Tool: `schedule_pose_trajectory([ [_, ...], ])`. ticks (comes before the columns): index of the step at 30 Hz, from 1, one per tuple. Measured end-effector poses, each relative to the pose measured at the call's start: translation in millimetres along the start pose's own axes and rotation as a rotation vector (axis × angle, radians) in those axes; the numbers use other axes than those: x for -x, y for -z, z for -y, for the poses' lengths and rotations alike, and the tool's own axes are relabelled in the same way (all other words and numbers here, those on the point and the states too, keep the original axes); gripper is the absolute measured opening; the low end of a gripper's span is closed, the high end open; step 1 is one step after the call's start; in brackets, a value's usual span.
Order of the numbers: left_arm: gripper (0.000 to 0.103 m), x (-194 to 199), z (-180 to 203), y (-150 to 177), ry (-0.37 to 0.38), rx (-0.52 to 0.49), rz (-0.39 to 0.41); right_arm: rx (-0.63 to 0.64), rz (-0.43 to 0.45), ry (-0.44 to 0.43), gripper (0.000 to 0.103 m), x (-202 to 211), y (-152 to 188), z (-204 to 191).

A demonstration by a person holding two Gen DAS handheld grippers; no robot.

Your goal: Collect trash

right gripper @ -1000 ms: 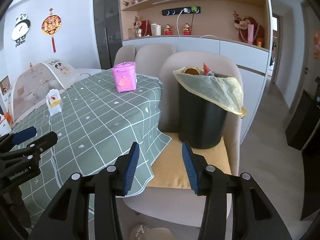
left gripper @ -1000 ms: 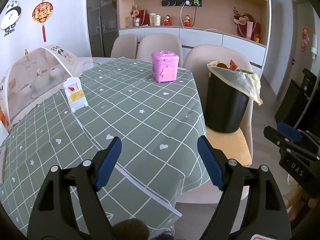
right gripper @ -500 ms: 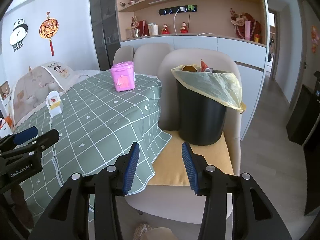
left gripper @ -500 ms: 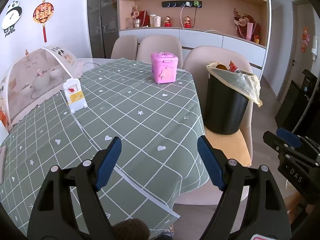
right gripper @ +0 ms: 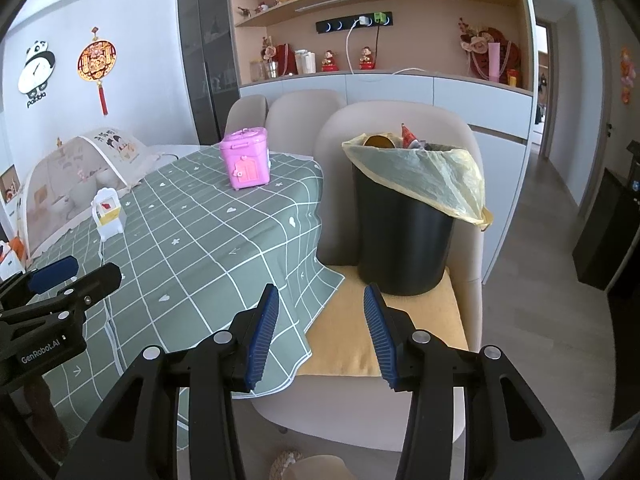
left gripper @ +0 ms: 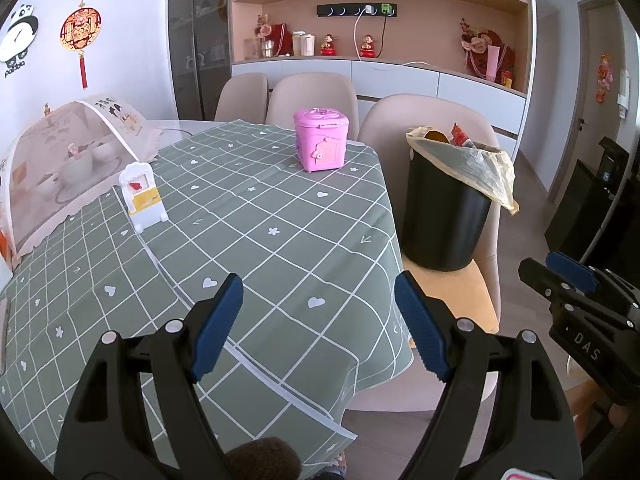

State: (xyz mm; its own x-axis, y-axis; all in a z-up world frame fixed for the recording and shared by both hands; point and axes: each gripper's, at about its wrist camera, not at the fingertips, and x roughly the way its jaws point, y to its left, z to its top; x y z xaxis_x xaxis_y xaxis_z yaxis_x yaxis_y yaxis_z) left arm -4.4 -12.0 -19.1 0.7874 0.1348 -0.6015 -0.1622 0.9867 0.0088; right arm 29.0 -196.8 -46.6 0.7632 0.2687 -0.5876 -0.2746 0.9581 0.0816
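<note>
Both tongs empty, black bin [right gripper: 402, 240] holding trash [right gripper: 408, 138]

Our left gripper [left gripper: 318, 322], black plastic arms with triangular cut-outs, silver screws at the joints, ribbed blue pads [left gripper: 218, 322], white "GenRobot.AI" lettering on its side, our right gripper [right gripper: 320, 330] the same build, narrower blue pads, "DAS" printed in white
</note>
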Motion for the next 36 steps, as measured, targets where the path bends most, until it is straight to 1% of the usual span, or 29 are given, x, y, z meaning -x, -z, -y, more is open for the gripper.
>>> schedule_pose_trajectory([
  [31,0.074,-4.7,0.6,1.9,0.005,0.001,-0.014,-0.008,-0.009,0.005,0.042,-4.9,-1.6,3.7],
  [36,0.074,-4.9,1.1,2.3,0.005,-0.002,-0.011,-0.005,0.000,0.009,0.042,-5.0,-1.5,3.7],
])
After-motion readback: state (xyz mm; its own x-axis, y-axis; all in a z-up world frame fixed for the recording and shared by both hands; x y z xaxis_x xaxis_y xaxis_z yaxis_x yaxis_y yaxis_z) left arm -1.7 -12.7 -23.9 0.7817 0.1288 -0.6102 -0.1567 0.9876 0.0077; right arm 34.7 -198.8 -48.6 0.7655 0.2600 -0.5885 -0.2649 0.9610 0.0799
